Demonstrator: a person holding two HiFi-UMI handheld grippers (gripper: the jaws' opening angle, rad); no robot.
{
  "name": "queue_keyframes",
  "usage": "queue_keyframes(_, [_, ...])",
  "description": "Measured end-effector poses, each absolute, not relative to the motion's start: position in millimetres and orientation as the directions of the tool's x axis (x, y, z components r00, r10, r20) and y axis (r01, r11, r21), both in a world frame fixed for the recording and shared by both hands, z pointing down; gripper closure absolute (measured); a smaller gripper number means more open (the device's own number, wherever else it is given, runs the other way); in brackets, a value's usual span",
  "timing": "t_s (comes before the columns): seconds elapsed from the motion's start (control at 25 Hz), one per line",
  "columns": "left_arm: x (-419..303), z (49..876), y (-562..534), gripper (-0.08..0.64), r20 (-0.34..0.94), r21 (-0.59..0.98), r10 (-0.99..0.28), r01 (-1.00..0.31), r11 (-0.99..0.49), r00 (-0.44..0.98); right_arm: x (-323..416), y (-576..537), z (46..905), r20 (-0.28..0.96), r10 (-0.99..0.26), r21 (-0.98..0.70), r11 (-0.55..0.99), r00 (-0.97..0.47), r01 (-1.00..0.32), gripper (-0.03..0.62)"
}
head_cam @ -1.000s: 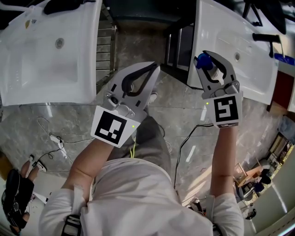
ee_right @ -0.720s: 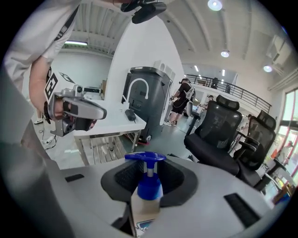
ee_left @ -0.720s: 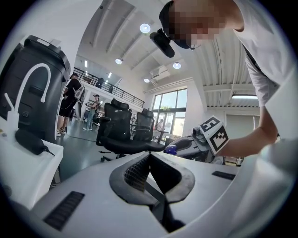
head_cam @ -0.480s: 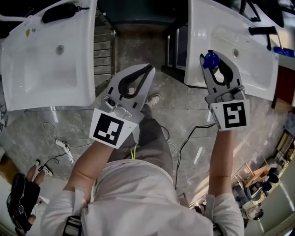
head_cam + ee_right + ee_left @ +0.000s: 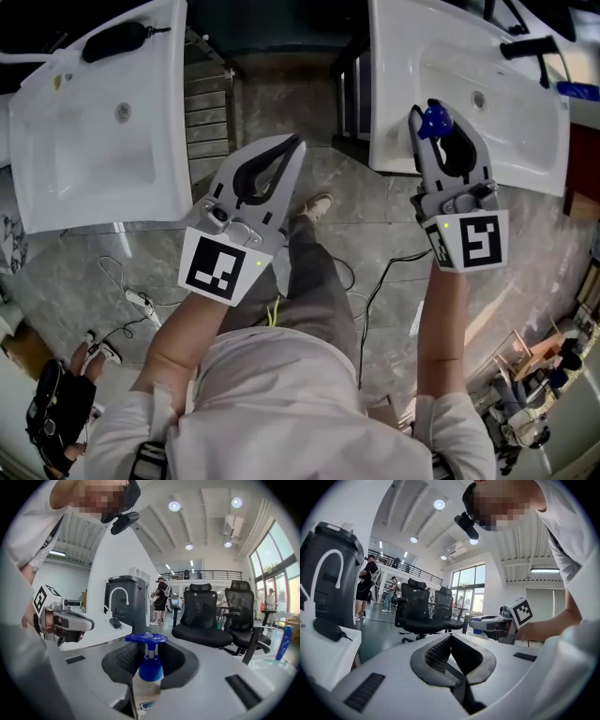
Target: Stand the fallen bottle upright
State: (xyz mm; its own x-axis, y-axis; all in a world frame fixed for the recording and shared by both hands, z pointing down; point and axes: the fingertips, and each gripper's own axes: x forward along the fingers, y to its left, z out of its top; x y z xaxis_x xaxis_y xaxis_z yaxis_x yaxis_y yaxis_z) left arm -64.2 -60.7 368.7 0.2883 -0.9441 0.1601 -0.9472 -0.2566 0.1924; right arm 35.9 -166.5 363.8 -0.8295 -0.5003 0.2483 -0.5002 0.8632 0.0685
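Observation:
A small pale bottle [image 5: 146, 686] with a blue pump cap [image 5: 432, 120] sits between the jaws of my right gripper [image 5: 434, 106]. The jaws have been closing over the last second and grip the bottle's body, with the cap poking out past the fingertips. In the right gripper view the bottle stands upright in the right gripper [image 5: 150, 645]. It hangs over the near edge of the right white basin [image 5: 525, 141]. My left gripper [image 5: 296, 141] is shut and empty, above the floor between the two basins. The left gripper [image 5: 451, 637] shows nothing between its pads.
A second white basin [image 5: 84, 159] lies at the left with a black object [image 5: 112, 39] on its far rim. A black faucet [image 5: 530, 47] and a blue item [image 5: 577, 90] stand by the right basin. Cables [image 5: 127, 291] trail over the marble floor.
My right gripper has rolled and lifted with the bottle, so the cap now points more along the jaws. The left gripper has drifted slightly, still shut.

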Motion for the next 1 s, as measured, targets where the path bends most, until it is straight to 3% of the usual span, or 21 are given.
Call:
queue_keyframes(0.6, [-30, 365, -69, 0.543, 0.196, 0.133, -0.930, -0.948, -0.290, 0.311, 79, -164, 364, 0.095, -0.625, 0.063, 0.780, -0.775, -0.622, 0.489])
queue_keyframes(1.0, [-13, 358, -64, 0.541, 0.212, 0.102, -0.926, -0.949, -0.298, 0.313, 94, -162, 362, 0.100, -0.612, 0.044, 0.790, -0.784, -0.611, 0.489])
